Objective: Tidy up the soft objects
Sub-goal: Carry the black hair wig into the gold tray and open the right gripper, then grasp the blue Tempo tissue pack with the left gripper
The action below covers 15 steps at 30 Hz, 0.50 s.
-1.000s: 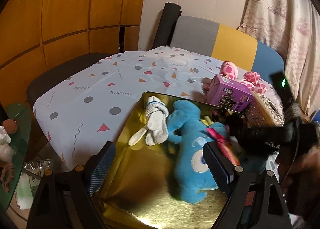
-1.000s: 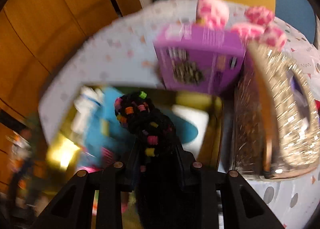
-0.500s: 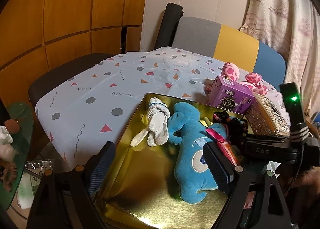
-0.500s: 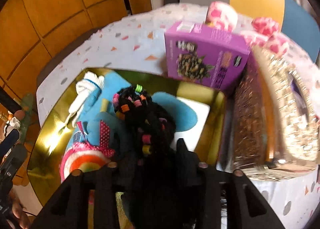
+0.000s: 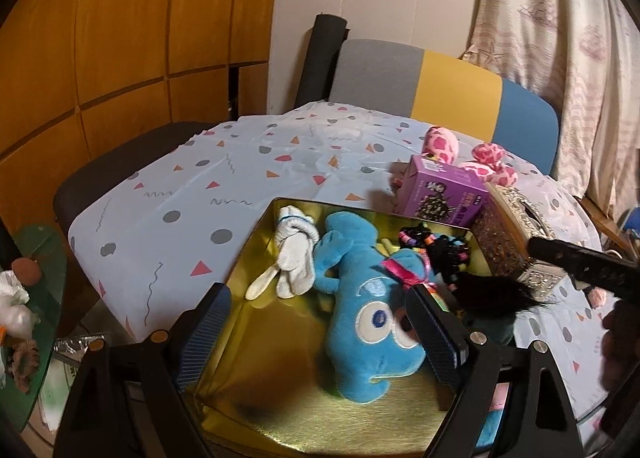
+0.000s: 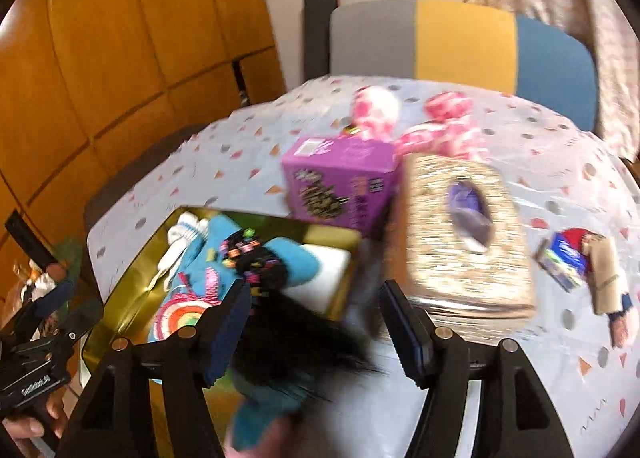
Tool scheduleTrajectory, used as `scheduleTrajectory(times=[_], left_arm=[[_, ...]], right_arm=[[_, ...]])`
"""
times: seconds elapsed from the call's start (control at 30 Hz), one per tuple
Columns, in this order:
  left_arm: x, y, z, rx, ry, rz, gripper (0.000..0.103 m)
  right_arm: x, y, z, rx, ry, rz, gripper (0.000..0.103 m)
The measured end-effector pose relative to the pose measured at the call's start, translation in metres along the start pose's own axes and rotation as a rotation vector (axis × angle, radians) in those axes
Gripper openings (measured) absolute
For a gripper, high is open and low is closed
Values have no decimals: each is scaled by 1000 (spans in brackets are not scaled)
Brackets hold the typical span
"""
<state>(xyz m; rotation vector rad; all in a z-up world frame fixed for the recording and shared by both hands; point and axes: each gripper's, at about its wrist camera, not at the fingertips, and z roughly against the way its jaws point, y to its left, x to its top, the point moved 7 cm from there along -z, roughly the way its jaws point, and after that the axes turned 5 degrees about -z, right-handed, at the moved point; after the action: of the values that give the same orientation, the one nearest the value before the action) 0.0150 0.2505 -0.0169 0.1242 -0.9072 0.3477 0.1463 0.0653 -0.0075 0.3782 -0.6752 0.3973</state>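
Observation:
A gold tin box [image 5: 304, 410] [image 6: 128, 298] holds a blue plush toy [image 5: 360, 322], a white sock [image 5: 296, 258] and a black braided hair piece with coloured beads [image 5: 444, 254] [image 6: 260, 266]. The hair piece lies across the plush, its loose black end hanging over the box's right rim. My left gripper [image 5: 316, 334] is open and empty over the box's near end. My right gripper [image 6: 316, 334] is open, just above the hair piece's loose end. A pink spotted plush [image 5: 444, 145] [image 6: 440, 125] lies on the table behind a purple box [image 5: 444, 197].
A glittery tissue box [image 6: 464, 238] [image 5: 516, 234] stands right of the gold box. A small doll [image 6: 600, 270] and a blue packet [image 6: 564, 262] lie at the table's right. A chair with a grey, yellow and blue back [image 5: 440, 89] stands behind the patterned tablecloth [image 5: 200, 197].
My right gripper opened and let go of the black hair piece, which now lies in the gold box. The right gripper drew back to the right. The left gripper barely moved.

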Motion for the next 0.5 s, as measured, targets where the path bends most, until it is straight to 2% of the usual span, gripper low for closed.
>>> scheduleTrajectory(times=[0.2,0.5], left_arm=[[3,-23,7,-40,-14,-52,89],[-3,-66,10,-115,-1,-137,89]], right_arm=[[-8,-69,31,-106,-28,-88,68],[-48,-173,46,-281,44,-252,68]])
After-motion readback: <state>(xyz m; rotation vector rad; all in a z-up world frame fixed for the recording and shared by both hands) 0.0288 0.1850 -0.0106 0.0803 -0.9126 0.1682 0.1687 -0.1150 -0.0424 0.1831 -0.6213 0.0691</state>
